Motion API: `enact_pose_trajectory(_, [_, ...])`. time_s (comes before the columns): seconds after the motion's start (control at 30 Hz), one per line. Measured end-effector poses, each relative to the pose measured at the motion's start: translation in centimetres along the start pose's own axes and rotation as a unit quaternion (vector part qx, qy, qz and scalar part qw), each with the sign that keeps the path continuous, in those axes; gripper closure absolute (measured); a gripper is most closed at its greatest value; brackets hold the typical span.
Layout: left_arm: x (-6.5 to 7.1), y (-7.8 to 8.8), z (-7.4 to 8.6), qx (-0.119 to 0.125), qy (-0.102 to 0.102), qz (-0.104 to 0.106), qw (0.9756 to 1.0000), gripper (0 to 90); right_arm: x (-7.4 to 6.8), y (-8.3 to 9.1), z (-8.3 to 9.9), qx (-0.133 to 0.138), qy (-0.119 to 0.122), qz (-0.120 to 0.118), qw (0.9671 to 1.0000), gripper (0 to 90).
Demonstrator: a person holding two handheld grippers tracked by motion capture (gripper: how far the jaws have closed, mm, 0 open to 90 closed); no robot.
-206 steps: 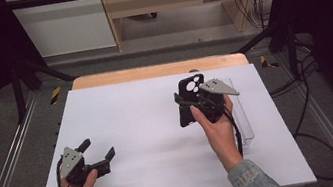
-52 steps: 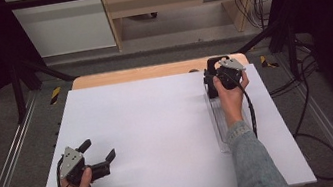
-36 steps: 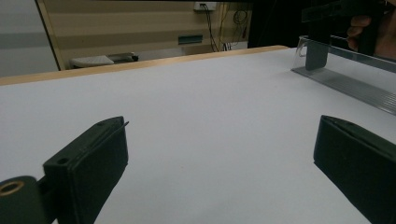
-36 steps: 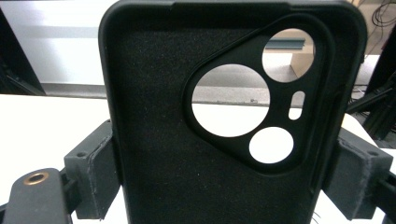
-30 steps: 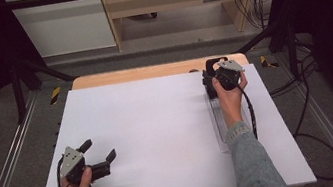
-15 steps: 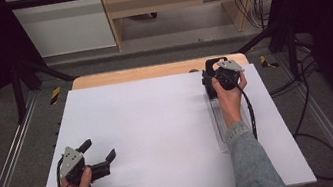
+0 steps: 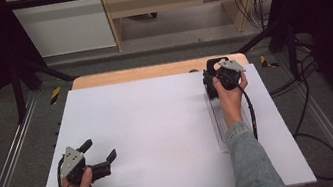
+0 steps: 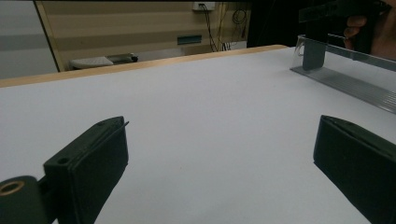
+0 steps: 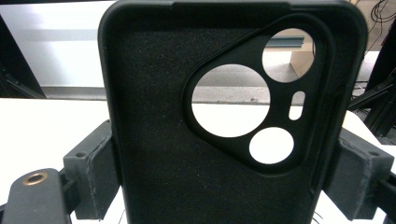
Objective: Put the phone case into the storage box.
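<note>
two tongs are working over the white desk (image 7: 161, 140). the right tongs (image 9: 224, 182) are clamping one black phone case (image 9: 219, 116), holding it upright at the far end of one clear rack (image 7: 219, 120). the left tongs (image 7: 98, 157) are resting well apart from the rack, jaws spread and empty. grey floor is surrounding the desk.

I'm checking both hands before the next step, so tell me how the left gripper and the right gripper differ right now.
The left gripper is open with nothing between its jaws; the right gripper is shut on a black phone case. The left gripper sits near the front left of the white table; the right gripper is at the far right, beside a clear plastic rack. Both are black, each held in one hand.
</note>
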State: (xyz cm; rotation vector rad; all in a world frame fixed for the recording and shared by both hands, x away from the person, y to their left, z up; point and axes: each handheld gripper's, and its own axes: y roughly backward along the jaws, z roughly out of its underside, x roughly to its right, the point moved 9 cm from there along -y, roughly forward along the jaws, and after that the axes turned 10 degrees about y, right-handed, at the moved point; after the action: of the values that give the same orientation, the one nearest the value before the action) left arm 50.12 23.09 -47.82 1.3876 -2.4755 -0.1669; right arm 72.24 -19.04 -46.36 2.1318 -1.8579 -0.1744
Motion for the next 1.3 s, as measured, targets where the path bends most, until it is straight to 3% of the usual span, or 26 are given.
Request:
enact_pose_trajectory(0.5, [0.06,-0.01,0.01,0.0,-0.001,0.0,1.0,3.3,-0.13,-0.03,0.01,-0.002,0.005,0.002,1.0,12.8])
enact_pose_trajectory(0.9, [0.03,0.03,-0.01,0.0,-0.002,-0.001,1.0,3.3,-0.26,0.0,0.1,-0.008,0.028,0.003,0.9996,12.4])
enact_pose_trajectory(1.3, [0.08,0.13,-0.04,0.001,-0.003,0.0,1.0,3.3,-0.07,0.08,-0.03,-0.009,0.024,0.012,0.9996,8.6])
